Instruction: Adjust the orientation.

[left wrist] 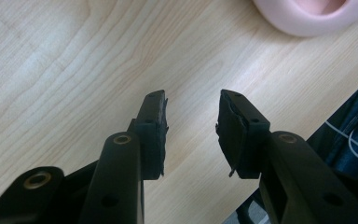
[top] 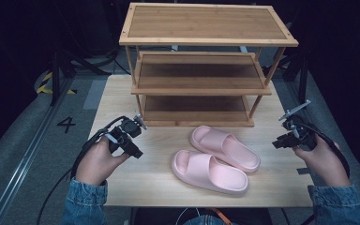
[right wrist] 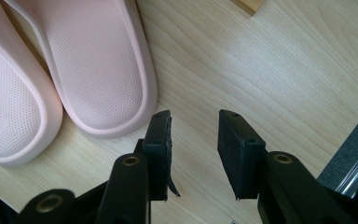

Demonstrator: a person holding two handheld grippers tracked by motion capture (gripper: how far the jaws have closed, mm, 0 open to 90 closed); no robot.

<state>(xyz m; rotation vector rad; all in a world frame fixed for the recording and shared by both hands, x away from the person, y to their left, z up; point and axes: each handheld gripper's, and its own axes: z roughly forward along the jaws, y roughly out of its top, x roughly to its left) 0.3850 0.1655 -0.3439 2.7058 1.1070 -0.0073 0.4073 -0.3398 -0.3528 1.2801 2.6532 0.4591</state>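
Observation:
Two pink slippers lie side by side on the wooden table (top: pixel 122 187), the nearer one (top: pixel 209 172) in front of the farther one (top: pixel 225 147). My left gripper (top: pixel 130 140) is held above the table to their left, open with bare wood between its jaws (left wrist: pixel 191 130); a slipper's rounded end (left wrist: pixel 307 18) shows at the top of the left gripper view. My right gripper (top: pixel 283 138) hovers to the slippers' right, open and holding nothing (right wrist: pixel 193 149). In the right gripper view the two slippers' heels (right wrist: pixel 98 70) lie just left of its jaws.
A three-tier wooden shoe rack (top: pixel 201 61) stands at the back of the table, its shelves bare. The table's front edge and the person's denim sleeves (top: pixel 84 204) are near. Grey floor (top: pixel 23 140) lies to both sides.

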